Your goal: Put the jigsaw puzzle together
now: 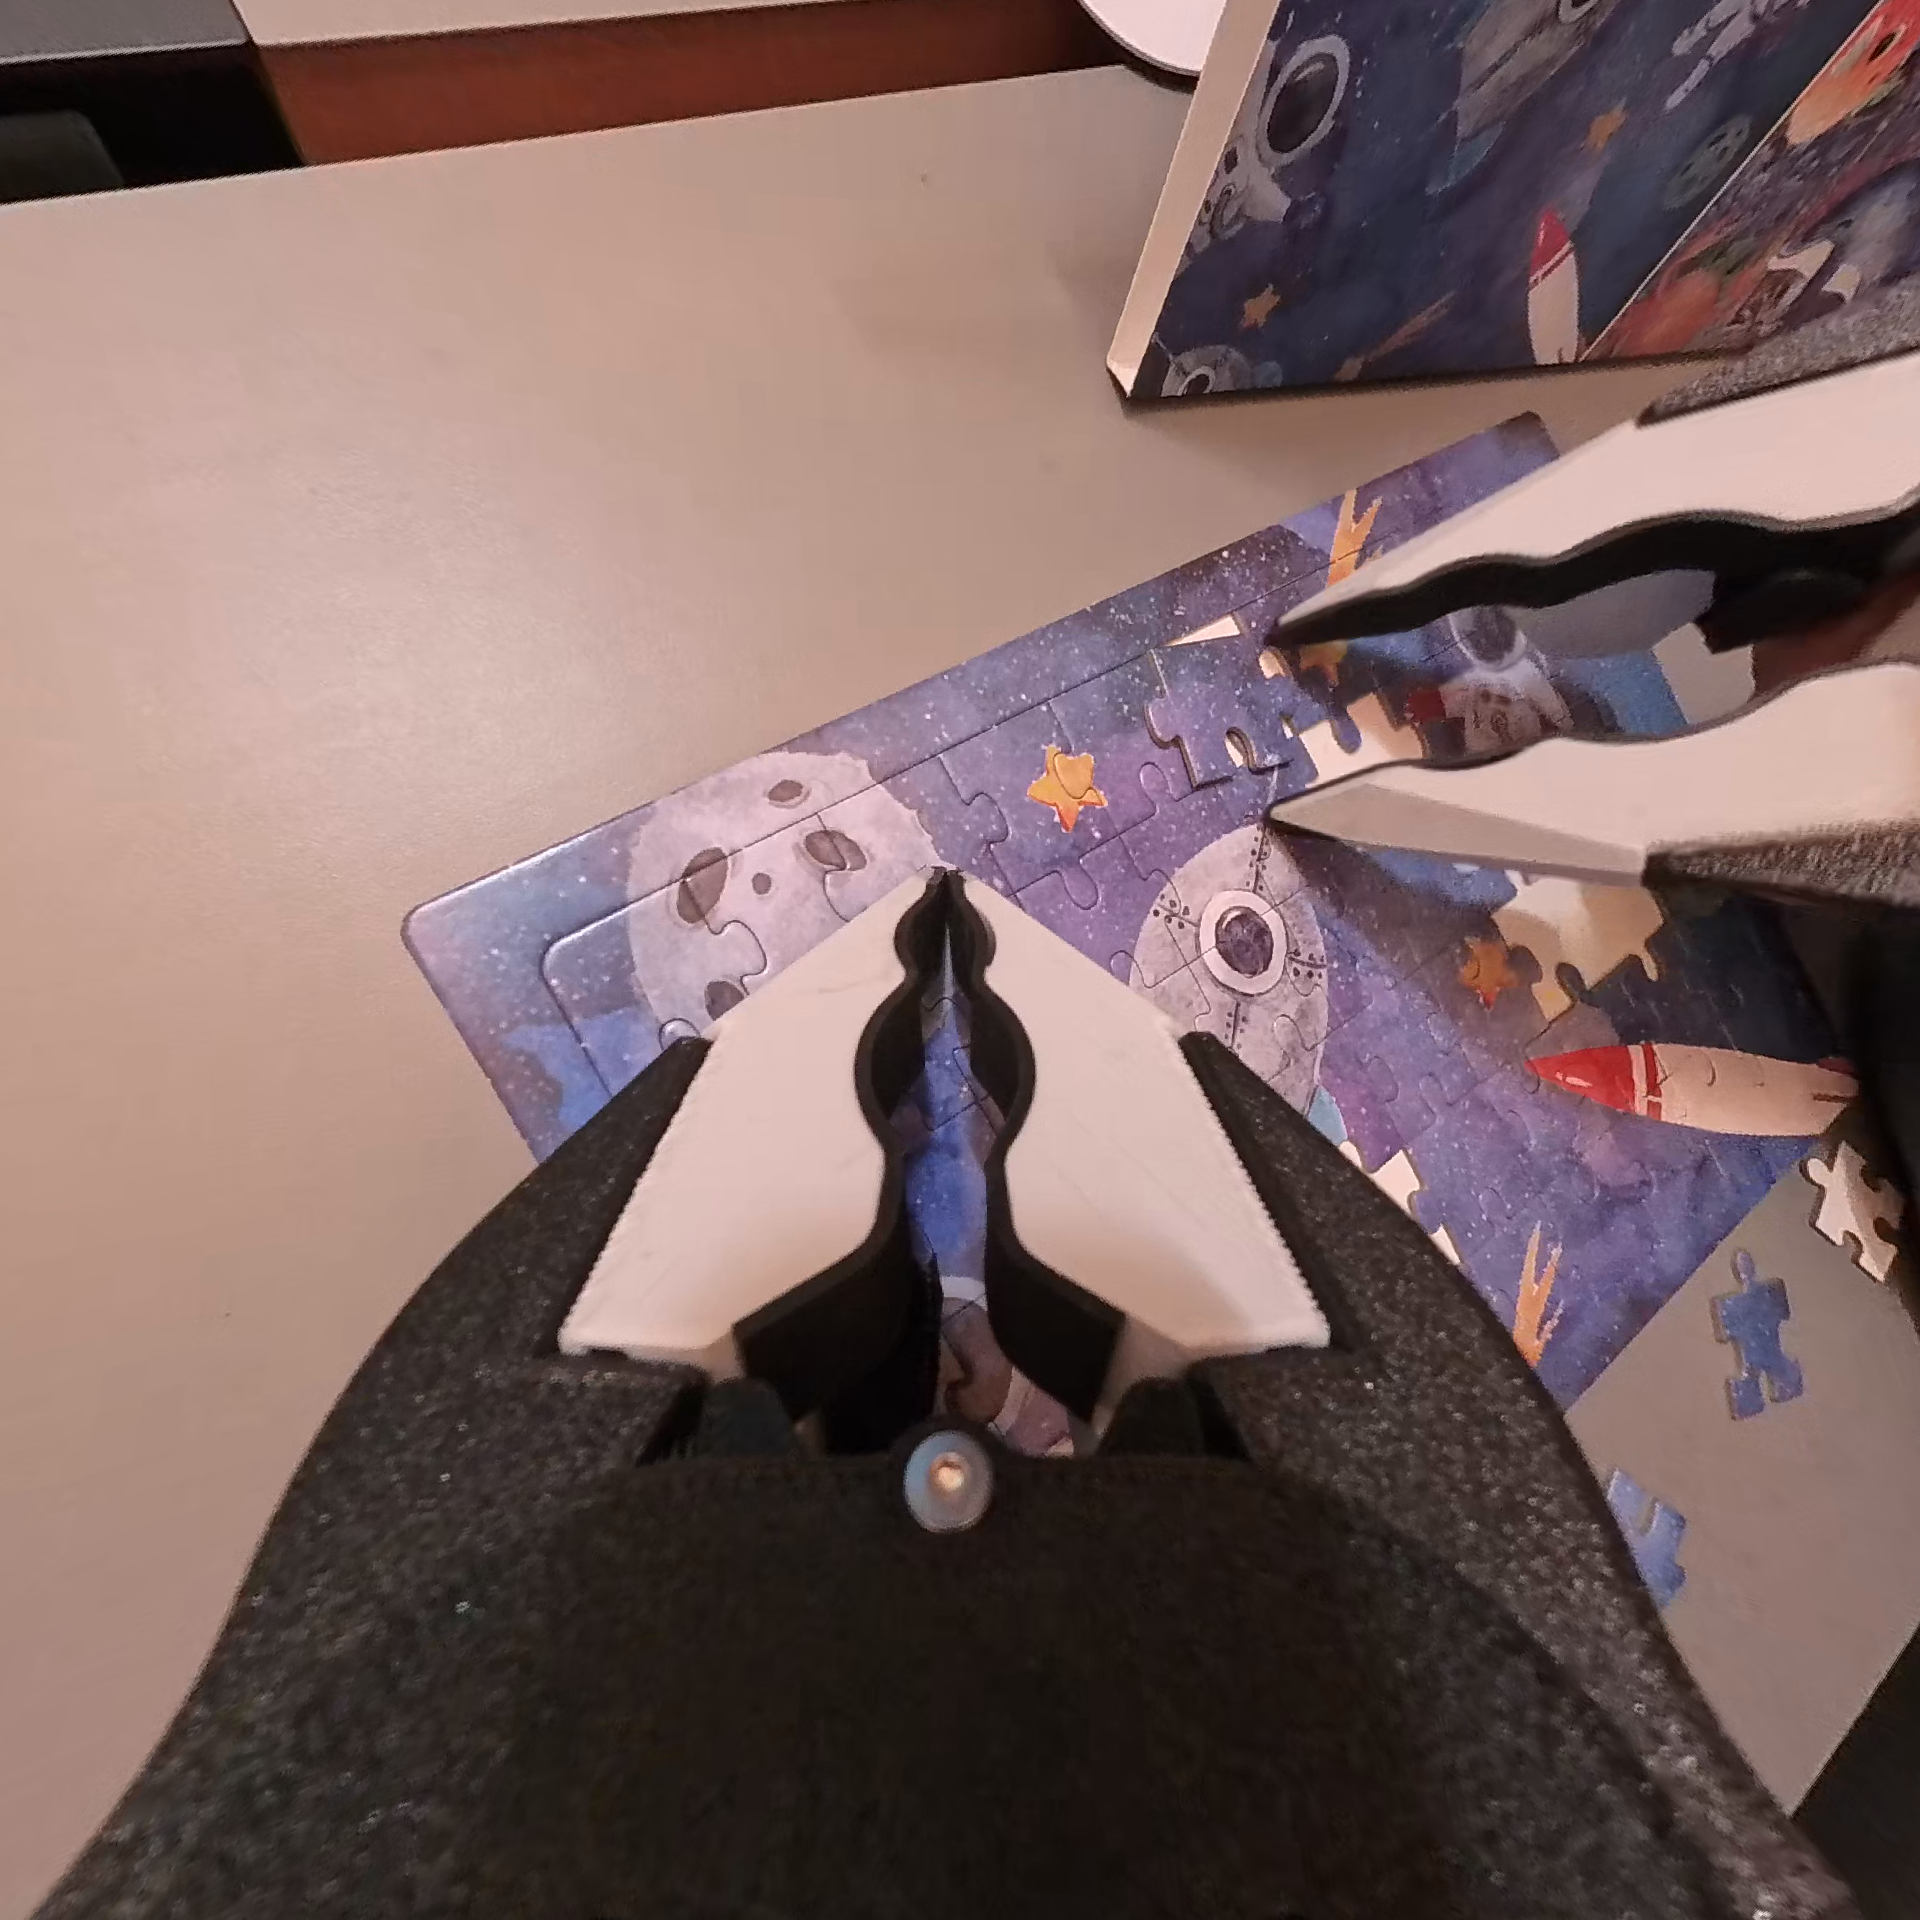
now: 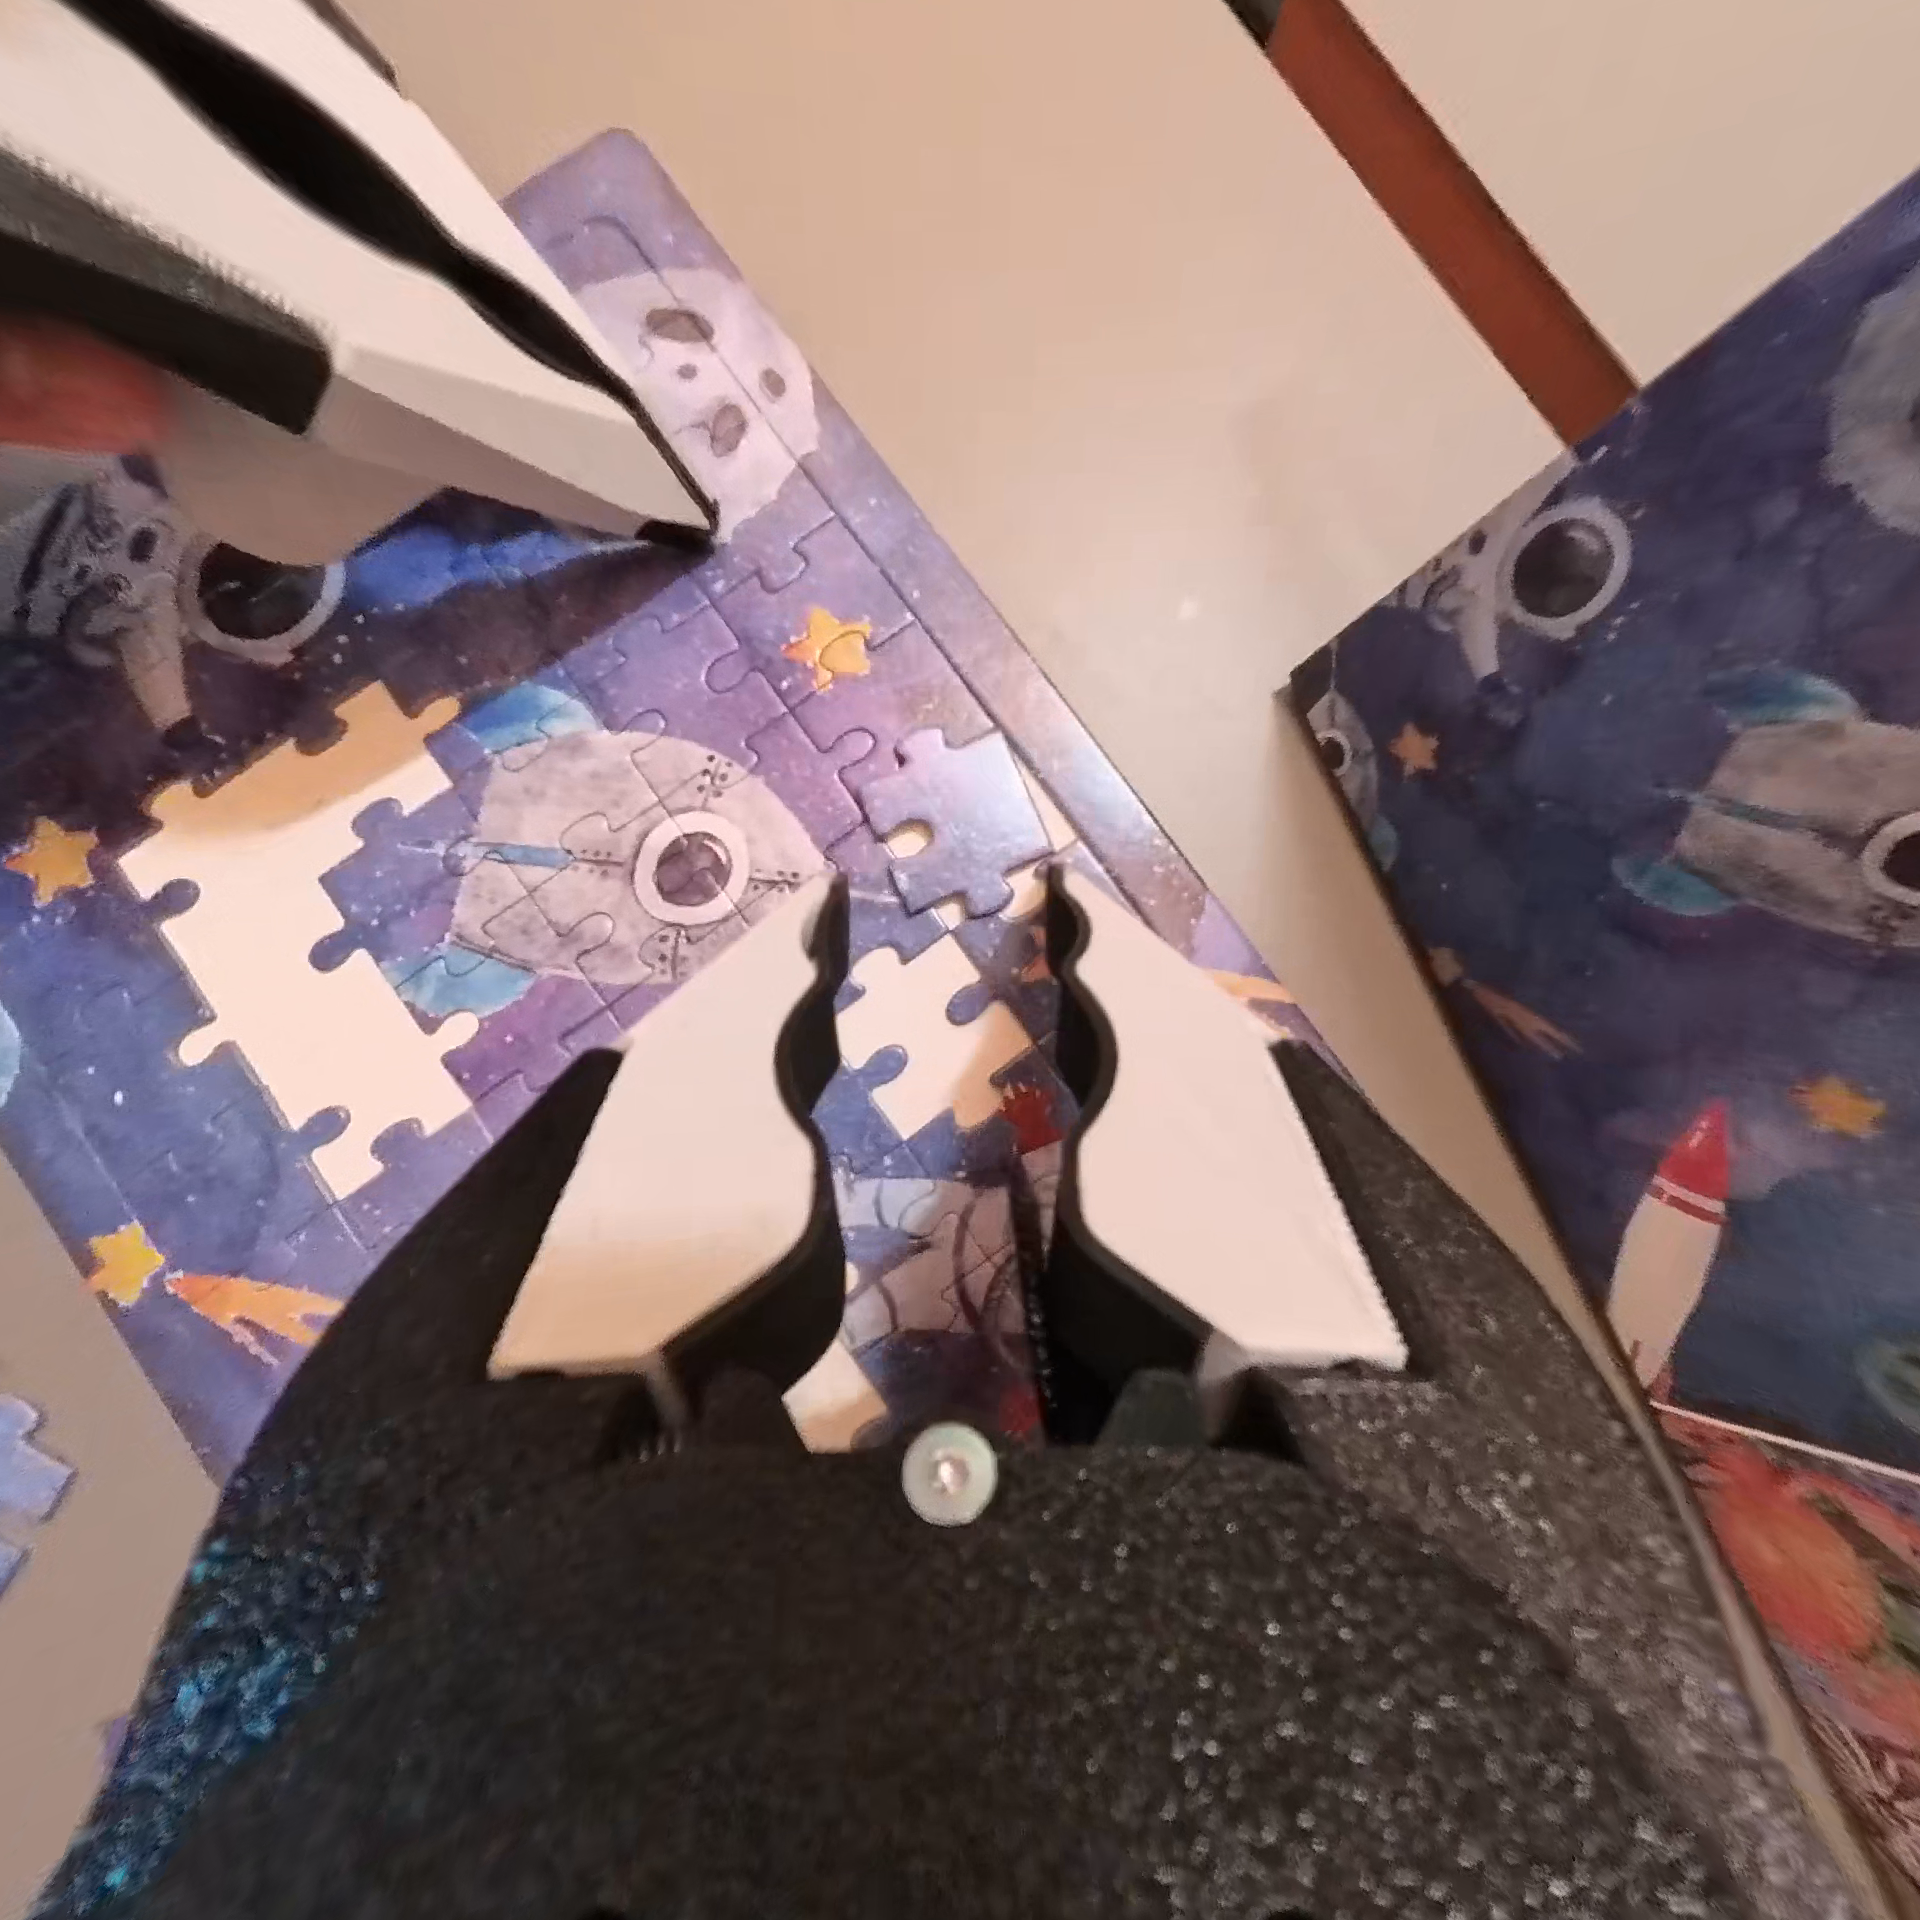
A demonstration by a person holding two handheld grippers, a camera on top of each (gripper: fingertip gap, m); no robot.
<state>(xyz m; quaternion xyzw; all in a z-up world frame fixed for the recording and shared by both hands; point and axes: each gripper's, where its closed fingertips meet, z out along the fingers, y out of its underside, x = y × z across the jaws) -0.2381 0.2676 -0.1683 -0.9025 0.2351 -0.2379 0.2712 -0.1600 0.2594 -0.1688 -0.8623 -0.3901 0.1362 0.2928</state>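
Note:
The space-picture jigsaw puzzle lies in its flat tray [image 1: 488,935], partly filled, with white gaps [image 2: 301,935]. A loose purple piece [image 1: 1221,738] lies askew on the puzzle near the tray's far border; it also shows in the right wrist view [image 2: 951,816]. My right gripper [image 2: 945,885] is open, its tips just behind the piece on either side, and comes in from the right in the left wrist view [image 1: 1281,727]. My left gripper [image 1: 945,881] is shut and empty, its tip down on the puzzle beside the grey moon [image 1: 769,831]. It shows at the top left of the right wrist view [image 2: 686,525].
The puzzle box lid [image 1: 1455,208] with the same space picture lies just beyond the tray, also in the right wrist view [image 2: 1662,831]. Loose pieces lie on the table at the tray's near side [image 1: 1756,1340], one face-down [image 1: 1860,1205]. The beige table [image 1: 416,468] ends at a brown edge [image 1: 623,62]. Some 8 centimetres of space lies between my two pairs of fingers.

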